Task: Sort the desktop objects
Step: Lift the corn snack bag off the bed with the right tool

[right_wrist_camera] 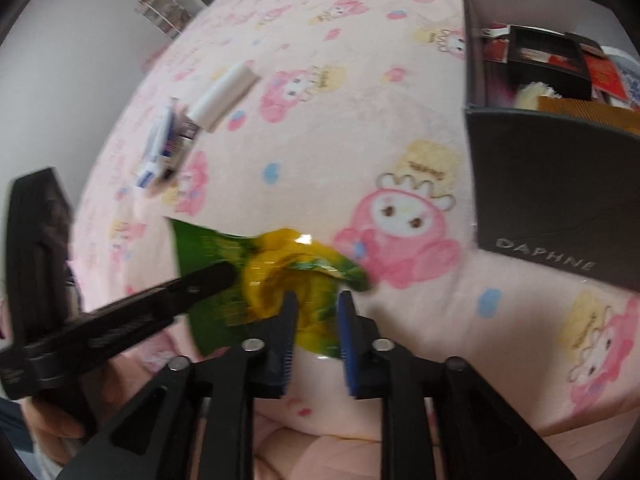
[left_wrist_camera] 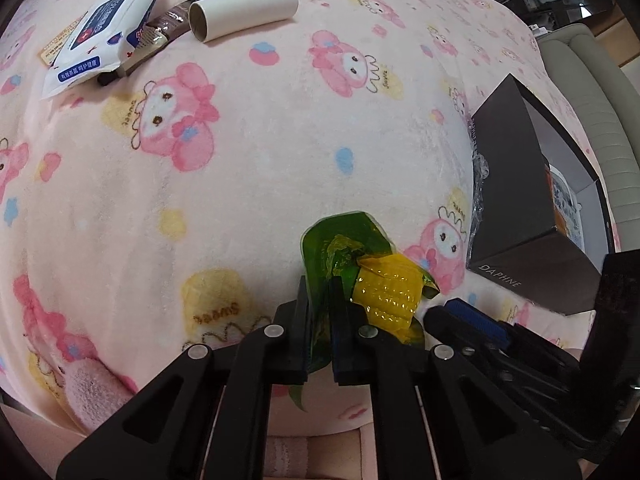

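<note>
Fingers (left_wrist_camera: pixel 302 320) of the left gripper (left_wrist_camera: pixel 320 320) pinch the green-yellow wrapper (left_wrist_camera: pixel 384 288), while the right gripper (right_wrist_camera: pixel 318 312) looks released just beside it, lower middle.

A crinkled green-and-yellow plastic wrapper (left_wrist_camera: pixel 362 264) lies on the pink cartoon-print fleece blanket (left_wrist_camera: pixel 260 152). Right of it stands an open dark cardboard box (left_wrist_camera: pixel 516 184). Far behind, left, a white cardboard tube (left_wrist_camera: pixel 244 12) lies beside a white-and-blue wipes packet (left_wrist_camera: pixel 100 32).
</note>
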`<action>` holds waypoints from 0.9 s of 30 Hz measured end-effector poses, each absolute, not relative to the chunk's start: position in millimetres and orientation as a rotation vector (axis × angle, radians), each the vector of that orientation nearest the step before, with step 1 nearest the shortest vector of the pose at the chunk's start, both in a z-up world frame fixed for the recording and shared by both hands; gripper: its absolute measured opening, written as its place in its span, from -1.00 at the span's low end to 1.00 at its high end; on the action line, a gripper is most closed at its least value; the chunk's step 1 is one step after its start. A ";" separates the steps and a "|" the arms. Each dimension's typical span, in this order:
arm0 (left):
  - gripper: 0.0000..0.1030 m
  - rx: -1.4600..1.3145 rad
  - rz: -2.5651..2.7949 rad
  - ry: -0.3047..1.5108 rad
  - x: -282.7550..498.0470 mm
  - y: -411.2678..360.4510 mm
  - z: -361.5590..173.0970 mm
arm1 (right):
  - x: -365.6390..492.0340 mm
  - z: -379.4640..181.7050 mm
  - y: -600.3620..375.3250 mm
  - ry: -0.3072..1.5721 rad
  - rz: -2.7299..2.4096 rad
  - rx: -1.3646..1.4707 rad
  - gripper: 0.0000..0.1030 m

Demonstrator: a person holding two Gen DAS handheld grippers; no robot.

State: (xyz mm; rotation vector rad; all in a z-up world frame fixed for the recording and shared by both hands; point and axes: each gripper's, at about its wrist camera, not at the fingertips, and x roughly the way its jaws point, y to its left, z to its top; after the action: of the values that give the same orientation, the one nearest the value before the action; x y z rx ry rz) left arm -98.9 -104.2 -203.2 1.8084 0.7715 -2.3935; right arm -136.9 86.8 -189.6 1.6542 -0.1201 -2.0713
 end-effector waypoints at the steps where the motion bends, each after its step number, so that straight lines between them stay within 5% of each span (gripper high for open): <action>1: -0.90 1.820 -2.383 0.786 -99.0 -105.0 -204.9 | -139.0 -194.1 86.9 -0.098 -2.080 1.675 -0.27; 12: -0.82 1.846 -2.314 0.768 -97.5 -111.3 -214.0 | -147.9 -216.5 89.1 -0.221 -1.996 1.733 -0.30; 16: -0.94 1.829 -2.347 0.759 -96.1 -109.8 -210.2 | -141.3 -208.3 85.2 -0.251 -1.948 1.679 -0.70; 27: -1.00 1.728 -2.531 0.774 -93.7 -104.9 -184.1 | -135.8 -177.7 92.4 -0.278 -2.009 1.532 -0.70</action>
State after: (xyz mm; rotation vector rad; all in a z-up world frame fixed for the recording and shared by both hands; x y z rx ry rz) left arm -93.7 -104.9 -184.1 1.7278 0.7735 -2.5306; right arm -135.8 92.4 -177.7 1.5316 -0.2779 -2.0086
